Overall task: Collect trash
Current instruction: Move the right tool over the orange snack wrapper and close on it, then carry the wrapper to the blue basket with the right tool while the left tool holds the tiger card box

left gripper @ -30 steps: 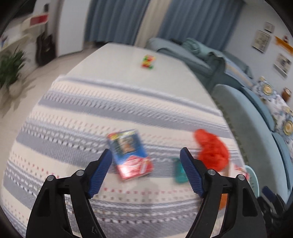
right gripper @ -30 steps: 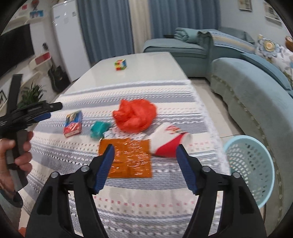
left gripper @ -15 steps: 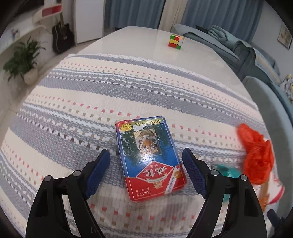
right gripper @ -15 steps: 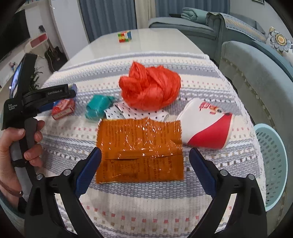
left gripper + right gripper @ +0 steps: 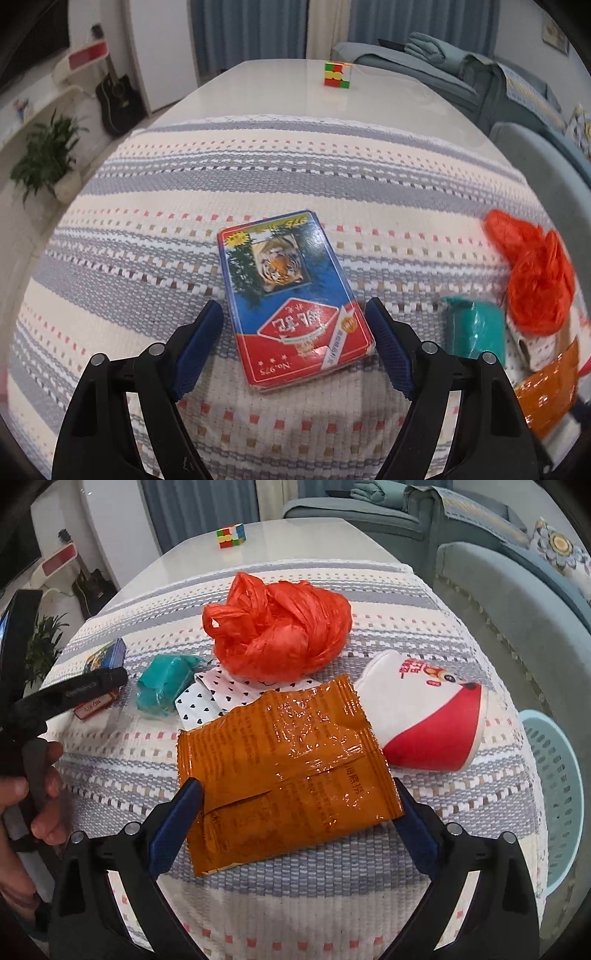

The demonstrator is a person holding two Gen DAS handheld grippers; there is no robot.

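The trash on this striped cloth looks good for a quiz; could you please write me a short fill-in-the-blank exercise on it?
1. The left gripper straddles the ____ box.
2. The right gripper is open around the ____ wrapper.
3. The paper cup lies on its ____.
4. The blue basket sits ____ the table.

Missing words: card; orange; side; beside

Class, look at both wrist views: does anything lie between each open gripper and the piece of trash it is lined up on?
Nothing visible does. The left gripper is open around the card box, and the right gripper is open around the orange wrapper. Each lies flat on the striped cloth.
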